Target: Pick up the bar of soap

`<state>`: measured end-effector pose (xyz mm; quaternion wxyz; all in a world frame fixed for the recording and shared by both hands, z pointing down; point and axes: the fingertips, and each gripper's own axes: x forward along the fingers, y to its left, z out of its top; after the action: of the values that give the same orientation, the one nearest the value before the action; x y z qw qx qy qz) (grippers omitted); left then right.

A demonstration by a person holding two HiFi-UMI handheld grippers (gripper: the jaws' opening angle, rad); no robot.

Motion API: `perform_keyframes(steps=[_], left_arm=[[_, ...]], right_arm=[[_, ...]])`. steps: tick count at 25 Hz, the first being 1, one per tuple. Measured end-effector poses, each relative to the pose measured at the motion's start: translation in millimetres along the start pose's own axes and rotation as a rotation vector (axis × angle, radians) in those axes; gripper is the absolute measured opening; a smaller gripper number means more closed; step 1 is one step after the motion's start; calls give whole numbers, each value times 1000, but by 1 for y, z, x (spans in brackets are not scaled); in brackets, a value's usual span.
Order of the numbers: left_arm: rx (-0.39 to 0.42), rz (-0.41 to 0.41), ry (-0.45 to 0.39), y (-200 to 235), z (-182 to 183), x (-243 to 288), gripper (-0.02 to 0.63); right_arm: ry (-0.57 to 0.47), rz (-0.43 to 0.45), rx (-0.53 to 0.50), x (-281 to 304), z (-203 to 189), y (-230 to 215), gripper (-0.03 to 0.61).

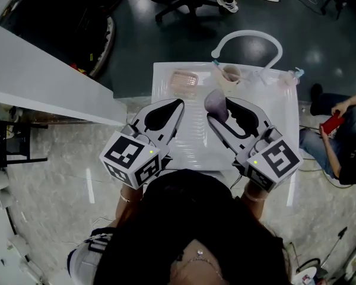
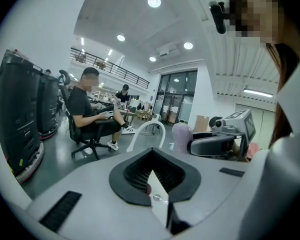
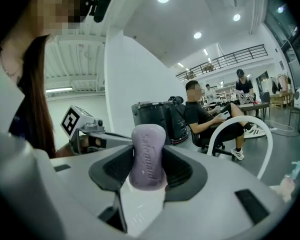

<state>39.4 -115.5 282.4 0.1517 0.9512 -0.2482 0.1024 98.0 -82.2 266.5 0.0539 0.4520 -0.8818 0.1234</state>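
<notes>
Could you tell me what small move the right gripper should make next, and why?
Probably keep the right gripper shut and raise it a little: the purple soap bar is already clamped between its jaws, over the white table.

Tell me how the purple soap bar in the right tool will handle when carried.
The purple rounded soap bar looks stiff: it stands between the pads of the right tool without bending. Its smooth, curved sides are probably slippery, so a hard squeeze might squirt it out. Its embossed lettering hints at a surface that could dent.
</notes>
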Motion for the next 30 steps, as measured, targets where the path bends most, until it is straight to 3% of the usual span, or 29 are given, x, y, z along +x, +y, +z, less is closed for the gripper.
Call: perform_keyframes(steps=[6, 10, 19, 30], left_arm=[[15, -12, -8, -2, 7, -7, -2], [17, -14, -2, -3, 7, -8, -2], [28, -20, 1, -5, 7, -12, -2], [35, -35, -2, -7, 9, -14, -2]], right_arm=[[-87, 123, 68, -9, 17, 18, 190], [-149, 159, 72, -11, 28, 21, 190], [-71, 113, 65, -9, 12, 17, 190], [-64, 90, 75, -4, 7, 11, 190]])
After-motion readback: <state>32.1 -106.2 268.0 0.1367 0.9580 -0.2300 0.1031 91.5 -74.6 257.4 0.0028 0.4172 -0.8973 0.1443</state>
